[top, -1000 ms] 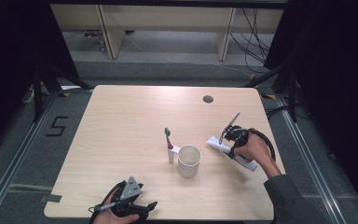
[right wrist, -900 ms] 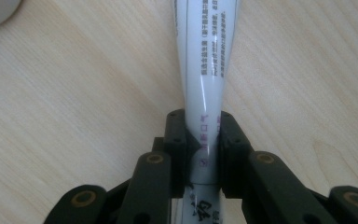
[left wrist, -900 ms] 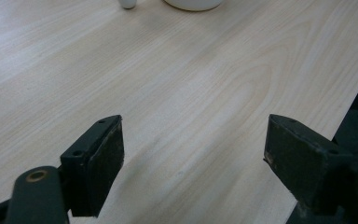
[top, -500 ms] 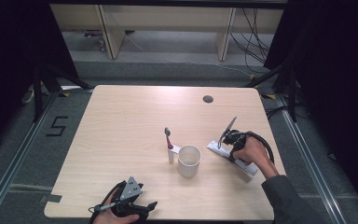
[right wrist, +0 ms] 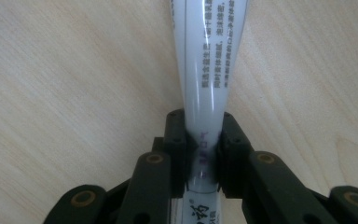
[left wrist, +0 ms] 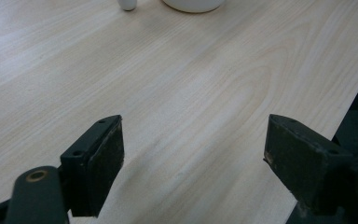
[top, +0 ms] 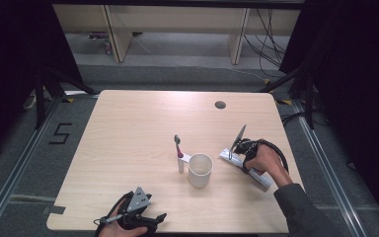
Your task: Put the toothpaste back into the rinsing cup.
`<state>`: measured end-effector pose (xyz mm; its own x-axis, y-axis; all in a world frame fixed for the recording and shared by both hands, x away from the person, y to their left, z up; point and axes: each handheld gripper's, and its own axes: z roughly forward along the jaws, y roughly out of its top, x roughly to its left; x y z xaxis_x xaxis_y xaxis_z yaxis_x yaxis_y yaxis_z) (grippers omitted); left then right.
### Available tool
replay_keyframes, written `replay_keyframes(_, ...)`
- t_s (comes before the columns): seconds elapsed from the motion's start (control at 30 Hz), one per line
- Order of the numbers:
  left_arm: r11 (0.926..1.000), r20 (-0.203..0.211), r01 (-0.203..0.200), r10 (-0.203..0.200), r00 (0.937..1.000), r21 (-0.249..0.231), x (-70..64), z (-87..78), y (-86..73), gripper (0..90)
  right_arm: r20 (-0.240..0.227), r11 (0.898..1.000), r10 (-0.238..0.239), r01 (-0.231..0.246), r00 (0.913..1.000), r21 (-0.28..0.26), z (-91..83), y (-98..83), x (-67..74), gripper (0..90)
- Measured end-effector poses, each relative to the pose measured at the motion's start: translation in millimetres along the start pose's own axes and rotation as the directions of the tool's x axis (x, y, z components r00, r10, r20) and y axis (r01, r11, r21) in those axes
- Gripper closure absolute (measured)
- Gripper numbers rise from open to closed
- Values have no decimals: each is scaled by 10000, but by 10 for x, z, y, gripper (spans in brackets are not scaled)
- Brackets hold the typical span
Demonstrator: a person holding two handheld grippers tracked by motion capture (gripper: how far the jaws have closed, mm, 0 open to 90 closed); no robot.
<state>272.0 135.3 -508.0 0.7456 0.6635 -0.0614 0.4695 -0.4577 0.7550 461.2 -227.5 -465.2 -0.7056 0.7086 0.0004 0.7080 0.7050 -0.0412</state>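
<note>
At the near table edge the left gripper (top: 150, 218) rests with jaws wide apart, nothing between them. Farther right, the right gripper (right wrist: 204, 140) pinches a white toothpaste tube (right wrist: 205, 70) lying on the table (top: 128, 123), beside the white cup (top: 200, 169).

White printed toothpaste tube (right wrist: 204, 70) lies flat on the table, seemingly pinched mid-length.

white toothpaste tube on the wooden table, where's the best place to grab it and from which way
Grip the white toothpaste tube across its narrow width, partway along the body, coming from above: it lies flat on the wooden table, long and slim. The right gripper is already shut on it that way.
</note>
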Motion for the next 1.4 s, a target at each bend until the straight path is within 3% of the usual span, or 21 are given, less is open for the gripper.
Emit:
replay_keyframes(0.1, 10000, 6, 4, -4, 10000, -9, 0, -1, 0, 194, 256, 9995, -253, 248, 9994, 191, 19, 28, -9, 766)
replay_keyframes(0.17, 10000, 4, -14, 14, 10000, 3, 0, 1, 0, 194, 77, 9996, -174, 172, 9998, 209, 33, 44, 3, 765)
replay_keyframes(0.2, 9999, 56, 75, -74, 10000, -79, -9, 7, -2, 194, 204, 9991, -317, 311, 9993, 303, 49, 50, -13, 766)
replay_keyframes(0.23, 9999, 54, 76, -75, 10000, -76, -11, 8, -3, 194, 374, 9965, -807, 799, 9960, 243, 71, 52, -51, 766)
replay_keyframes(0.27, 9999, 61, 79, -79, 10000, -75, -11, 9, -3, 194, 369, 9982, -512, 500, 9980, 335, 70, 52, -37, 767)
replay_keyframes(0.33, 9999, -30, -109, 109, 9999, 78, 5, 2, 0, 194, 359, 9972, -605, 588, 9975, 459, 69, 61, -37, 767)
replay_keyframes(0.37, 9999, -20, -95, 95, 10000, 62, 4, 3, 0, 194, 373, 9967, -689, 672, 9969, 449, 70, 67, -37, 768)
replay_keyframes(0.4, 9999, 61, 95, -95, 9999, -93, -12, 9, -3, 195, 93, 9981, -413, 408, 9991, 463, 60, 73, -7, 769)
replay_keyframes(0.43, 10000, 62, -21, 21, 10000, 12, -3, 0, -2, 195, 323, 9959, -704, 684, 9970, 591, 56, 87, -17, 770)
replay_keyframes(0.47, 10000, 30, -28, 28, 10000, 11, 0, 1, -2, 195, 378, 9968, -507, 482, 9980, 642, 56, 89, 0, 770)
replay_keyframes(0.53, 10000, 30, 53, -53, 10000, -31, -1, 6, -2, 196, 455, 9953, -737, 707, 9962, 656, 59, 102, -7, 771)
replay_keyframes(0.63, 10000, 25, 15, -15, 10000, -15, 2, 0, -3, 196, 395, 9960, -552, 522, 9977, 722, 48, 103, 14, 772)
replay_keyframes(0.7, 9999, 52, 120, -120, 9999, -53, -1, 8, -2, 196, 290, 9955, -738, 719, 9969, 625, 41, 96, -8, 772)
replay_keyframes(0.8, 10000, 69, 95, -95, 9999, -23, -3, 10, -6, 196, 65, 9977, -530, 527, 9986, 426, -11, 74, -15, 772)
replay_keyframes(0.87, 10000, 53, 70, -70, 10000, 23, 4, 7, -4, 196, 302, 9965, -834, 833, 9961, 22, -57, 51, -68, 772)
replay_keyframes(1.0, 10000, 61, 70, -70, 10000, -1, 10, 7, -6, 196, 403, 9911, -897, 932, 9952, -952, -252, -6, -107, 772)
replay_keyframes(1.13, 10000, 48, 67, -67, 10000, -5, 11, 4, -7, 196, 244, 9617, -629, 671, 9977, -2656, -476, -104, -119, 772)
replay_keyframes(1.3, 10000, -50, 9, -8, 10000, 63, 24, 7, -8, 196, -189, 8837, -459, 318, 9988, -4670, -684, -214, -104, 772)
replay_keyframes(1.33, 9999, 41, 145, -145, 9999, -54, 12, 12, -11, 196, -260, 8749, -206, 55, 9994, -4844, -722, -234, -81, 772)
replay_keyframes(1.37, 10000, -53, 53, -53, 10000, 26, 24, 9, -8, 196, -299, 8564, -268, 75, 9992, -5162, -745, -244, -68, 772)
replay_keyframes(1.4, 9998, 21, 171, -171, 9999, -66, 17, 14, -6, 196, -273, 8461, -155, -14, 9995, -5330, -774, -261, -54, 772)
